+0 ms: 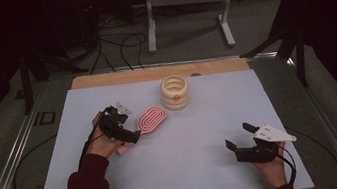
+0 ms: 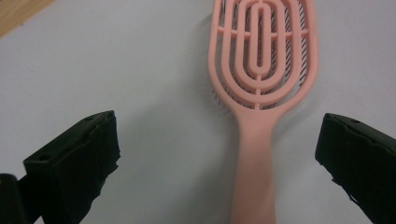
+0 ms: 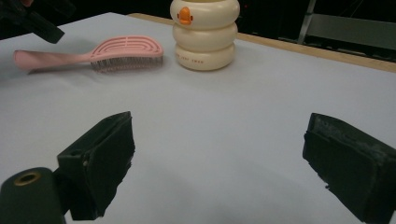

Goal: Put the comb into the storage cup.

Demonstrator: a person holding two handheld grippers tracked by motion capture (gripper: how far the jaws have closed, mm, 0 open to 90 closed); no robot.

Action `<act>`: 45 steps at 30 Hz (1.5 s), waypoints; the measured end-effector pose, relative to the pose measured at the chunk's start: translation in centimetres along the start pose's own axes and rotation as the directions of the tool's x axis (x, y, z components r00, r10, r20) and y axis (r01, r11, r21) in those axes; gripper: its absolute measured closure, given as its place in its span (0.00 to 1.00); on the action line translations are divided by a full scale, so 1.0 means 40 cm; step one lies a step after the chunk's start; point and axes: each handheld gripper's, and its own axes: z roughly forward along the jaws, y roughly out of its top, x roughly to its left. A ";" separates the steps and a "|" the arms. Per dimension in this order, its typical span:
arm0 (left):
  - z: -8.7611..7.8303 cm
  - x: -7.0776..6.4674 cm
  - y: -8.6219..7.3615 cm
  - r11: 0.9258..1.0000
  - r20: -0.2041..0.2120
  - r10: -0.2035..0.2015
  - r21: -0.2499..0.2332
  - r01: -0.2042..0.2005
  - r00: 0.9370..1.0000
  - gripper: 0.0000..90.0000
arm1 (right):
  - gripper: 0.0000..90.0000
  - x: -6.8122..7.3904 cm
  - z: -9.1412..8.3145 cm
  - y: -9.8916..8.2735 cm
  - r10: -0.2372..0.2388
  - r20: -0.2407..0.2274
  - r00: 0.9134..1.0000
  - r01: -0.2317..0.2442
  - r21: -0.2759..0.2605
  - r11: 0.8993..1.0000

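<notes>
A: Left side first. Left gripper (image 1: 135, 136) is hovering at the handle of the pink hairbrush (image 1: 152, 118), jaws spread wide, gripping nothing. In the left gripper view the brush (image 2: 261, 93) is lying between the two jaws, handle nearer the right one, touching neither.

B: Where's the brush sitting?

A: Flat on the worktop (image 1: 203, 135), bristles down, left of centre, head pointing far-right toward the cream ringed holder (image 1: 175, 92). Near it, not touching. Holder is standing upright with an orange duck mark on the front (image 3: 185, 15).

B: Right side?

A: Right gripper (image 1: 239, 135) is idling near the near-right edge, jaws open, empty, well apart from everything.

B: Risks?

A: My read: the handle is off-centre between the left jaws, so on closing one jaw could be hitting first and swinging the brush sideways. The handle is smooth, rounded plastic, so a pinch might be slipping. And the head is close to the holder; a push forward could be knocking it, and it's tall enough to tip.

B: Surface, room?

A: Pale matte sheet over a wooden board, wood strip showing along the far edge (image 1: 153, 73). Metal rail framing it. Dark room, grey floor, cables (image 1: 119, 46) trailing at far left, white metal stand (image 1: 183, 1) behind.
</notes>
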 end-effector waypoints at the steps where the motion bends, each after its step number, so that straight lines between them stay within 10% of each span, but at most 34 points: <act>1: 0.004 -0.001 0.001 1.000 0.003 -0.002 0.003 0.002 1.000 0.00 | 0.09 0.000 0.000 0.000 0.000 0.000 1.000 0.000 0.000 1.000; 26: 0.077 -0.009 0.021 0.990 0.046 -0.018 0.141 0.011 0.999 0.01 | 0.09 0.000 0.000 0.000 0.000 -0.001 1.000 0.000 0.001 1.000; 45: 0.099 -0.027 0.024 0.978 0.049 -0.011 0.206 0.001 0.999 0.21 | 0.09 -0.001 0.000 -0.001 -0.003 -0.001 1.000 0.003 0.003 1.000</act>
